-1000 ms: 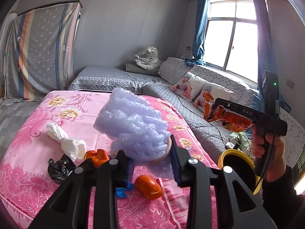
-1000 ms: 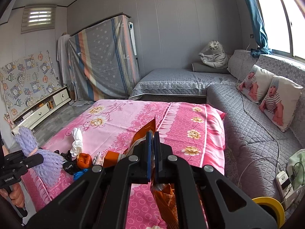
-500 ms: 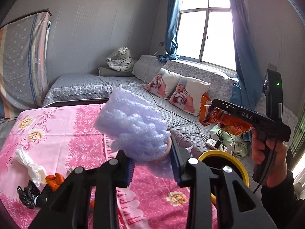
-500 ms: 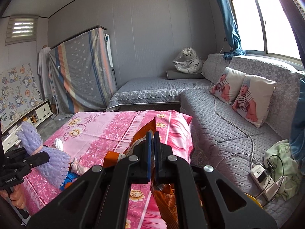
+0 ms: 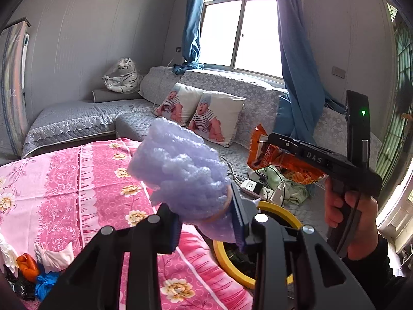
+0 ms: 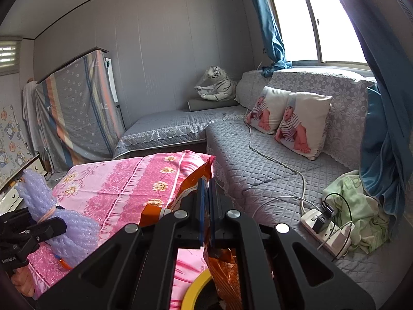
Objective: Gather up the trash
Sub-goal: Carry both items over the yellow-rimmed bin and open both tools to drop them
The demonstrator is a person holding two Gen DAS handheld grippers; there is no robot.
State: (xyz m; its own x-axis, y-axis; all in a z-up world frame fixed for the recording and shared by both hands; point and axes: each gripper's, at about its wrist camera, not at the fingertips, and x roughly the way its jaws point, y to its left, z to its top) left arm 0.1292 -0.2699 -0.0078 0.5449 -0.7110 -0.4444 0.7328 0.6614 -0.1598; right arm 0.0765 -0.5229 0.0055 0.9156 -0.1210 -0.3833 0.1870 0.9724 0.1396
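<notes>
Both claws loaded above the yellow-rimmed bin.
We find the left claw (image 5: 206,217) clenched on the purple foam wad (image 5: 178,170), the right claw (image 6: 205,204) pinching the orange snack wrapper (image 6: 222,266); the bin (image 5: 278,214) sits below both.

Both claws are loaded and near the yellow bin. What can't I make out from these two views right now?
- Yellow bin: the inside, hidden by the left claw; in the right wrist view the frame edge cuts it off.
- Orange snack wrapper: lower end hidden behind the right claw.
- Leftover trash on the pink bedspread: cut off at the left wrist view's corner.
</notes>
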